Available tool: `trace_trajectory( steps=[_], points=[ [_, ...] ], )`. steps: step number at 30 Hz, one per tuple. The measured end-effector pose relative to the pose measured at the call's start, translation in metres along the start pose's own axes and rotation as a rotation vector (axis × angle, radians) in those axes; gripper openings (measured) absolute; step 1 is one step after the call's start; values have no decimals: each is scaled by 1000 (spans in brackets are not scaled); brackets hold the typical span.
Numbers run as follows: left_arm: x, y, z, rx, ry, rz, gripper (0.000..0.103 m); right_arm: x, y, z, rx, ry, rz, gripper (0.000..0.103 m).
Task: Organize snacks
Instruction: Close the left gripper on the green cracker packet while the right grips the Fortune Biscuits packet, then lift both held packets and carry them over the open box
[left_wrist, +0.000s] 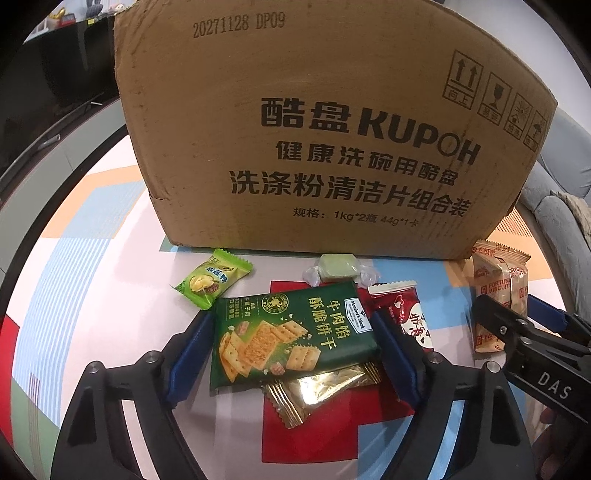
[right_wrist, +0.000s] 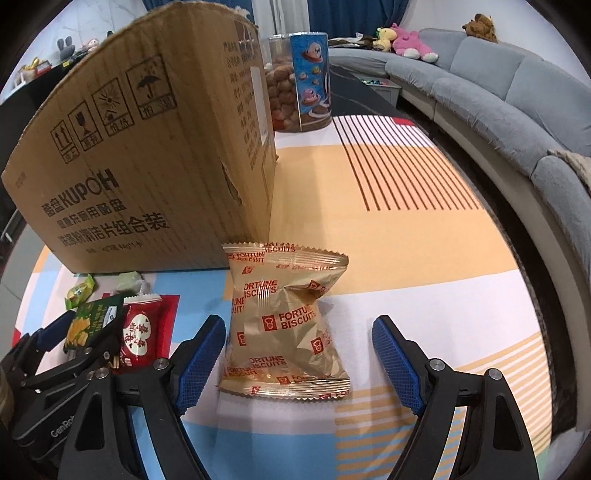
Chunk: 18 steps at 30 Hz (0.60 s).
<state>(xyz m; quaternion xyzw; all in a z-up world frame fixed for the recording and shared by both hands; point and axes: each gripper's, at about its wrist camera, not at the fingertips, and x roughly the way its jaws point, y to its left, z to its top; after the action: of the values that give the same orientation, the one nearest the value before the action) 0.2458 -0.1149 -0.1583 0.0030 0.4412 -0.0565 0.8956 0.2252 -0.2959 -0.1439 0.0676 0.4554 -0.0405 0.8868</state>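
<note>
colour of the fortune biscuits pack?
Gold with red print, on the fortune biscuits pack; clearest in right wrist view.

Background items surrounding the work surface

A grey sectional sofa (right_wrist: 491, 85) is curving along the right side of the room, and plush toys (right_wrist: 406, 42) in pink and yellow are lying on its far seat, with a brown one (right_wrist: 480, 26) sitting on the backrest. A beige throw (right_wrist: 576, 166) is draping over the near sofa section. A patterned cloth (right_wrist: 388, 240) with orange, blue, white and red blocks and striped panels is covering the table. Blue curtains (right_wrist: 351, 14) are hanging at the back of the room. More soft toys (right_wrist: 66, 46) are resting on a dark cabinet (left_wrist: 55, 85) to the left
</note>
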Motion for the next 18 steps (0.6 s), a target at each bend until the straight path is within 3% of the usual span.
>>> trace_trajectory(
  steps=[2,5,18],
  points=[
    [-4,-1,2,0,-1,-2,84,1,1,0,-9,-9,-10,76],
    [-3,1,1,0,-3,-4,83,0,3,2,-15,-17,-10,57],
    [-14,11,4,-5,-16,-18,79,-11,5,-1,-3,-36,18,46]
  ],
)
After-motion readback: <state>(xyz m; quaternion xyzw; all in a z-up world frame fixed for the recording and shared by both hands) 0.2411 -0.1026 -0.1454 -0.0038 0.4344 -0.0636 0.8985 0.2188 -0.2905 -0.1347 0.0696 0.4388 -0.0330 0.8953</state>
